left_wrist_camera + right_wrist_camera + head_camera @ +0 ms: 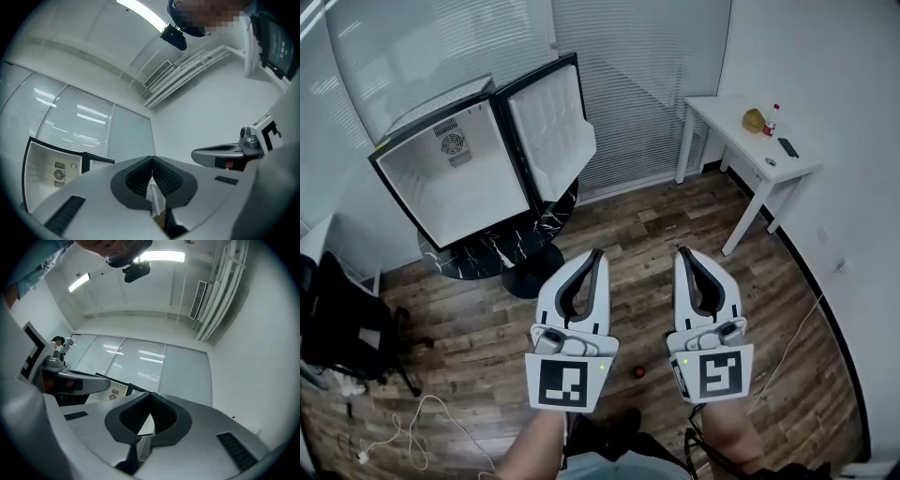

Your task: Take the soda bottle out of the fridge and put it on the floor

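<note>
— What are the grippers doing?

— Both are hovering side by side above the floor (478, 328), pointing toward the fridge (455, 183). The left gripper (598, 253) is showing its fingers pressed together at the tips, gripping nothing. The right gripper (682, 251) is looking the same: fingers closed, nothing between them.

— And the fridge?

— It is sitting on a round black table (502, 251), with its door (551, 127) hanging wide open. The inside is showing white walls and a vent at the back.

— So where is the soda bottle sitting?

— A small red-topped thing (639, 372) is sitting on the floor. In the head view it is showing between the two grippers' marker cubes, touching neither. It is looking like the bottle seen from above, but it is too small to tell for sure. A red-capped bottle (772, 120) is also standing on the white desk (727, 117) at the right, just beside a tan lump (755, 120) and well apart from both grippers.
</note>
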Available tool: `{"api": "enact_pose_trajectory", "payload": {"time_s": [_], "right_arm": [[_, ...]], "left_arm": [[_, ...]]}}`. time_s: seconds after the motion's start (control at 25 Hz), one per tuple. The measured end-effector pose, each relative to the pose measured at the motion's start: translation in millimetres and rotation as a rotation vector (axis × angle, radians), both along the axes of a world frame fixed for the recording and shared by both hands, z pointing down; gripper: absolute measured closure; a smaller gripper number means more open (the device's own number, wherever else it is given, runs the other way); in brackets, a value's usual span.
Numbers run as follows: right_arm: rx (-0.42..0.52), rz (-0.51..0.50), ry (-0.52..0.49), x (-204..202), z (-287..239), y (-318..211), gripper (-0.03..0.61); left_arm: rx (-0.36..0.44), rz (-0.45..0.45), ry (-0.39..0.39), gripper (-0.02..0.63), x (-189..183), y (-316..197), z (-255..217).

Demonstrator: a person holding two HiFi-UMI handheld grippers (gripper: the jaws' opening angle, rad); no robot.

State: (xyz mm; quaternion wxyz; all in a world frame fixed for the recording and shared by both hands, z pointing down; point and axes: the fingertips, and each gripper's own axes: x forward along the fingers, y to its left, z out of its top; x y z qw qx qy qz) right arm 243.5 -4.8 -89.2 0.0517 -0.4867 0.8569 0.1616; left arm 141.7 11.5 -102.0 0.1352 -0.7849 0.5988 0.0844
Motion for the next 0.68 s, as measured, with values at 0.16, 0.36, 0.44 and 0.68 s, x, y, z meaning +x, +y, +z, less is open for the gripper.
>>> {"api": "enact_pose_trajectory", "payload": {"time_s": [0.16,0.36,0.44,0.68], "right_arm": [[0.003,-0.007,0.000,-1.3,-0.6,0.6,0.568],[0.000,-0.014,-0.001,-3.4,0.8,4.2,0.568],[0.001,-0.016,-0.001,-4.6,1.3,4.9,0.568],[0.000,-0.016,-0.001,-7.2,4.1,3.2,0.567]], "left_arm": [[0.007,-0.006,-0.001,0.603,-0.5,0.7,-2.2],[-0.001,-0.011,-0.010,0.603,0.3,4.3,-0.5],[0.003,-0.011,-0.015,0.603,0.1,5.0,-0.7],[0.004,-0.013,-0.008,0.603,-1.5,3.2,0.8]]}}
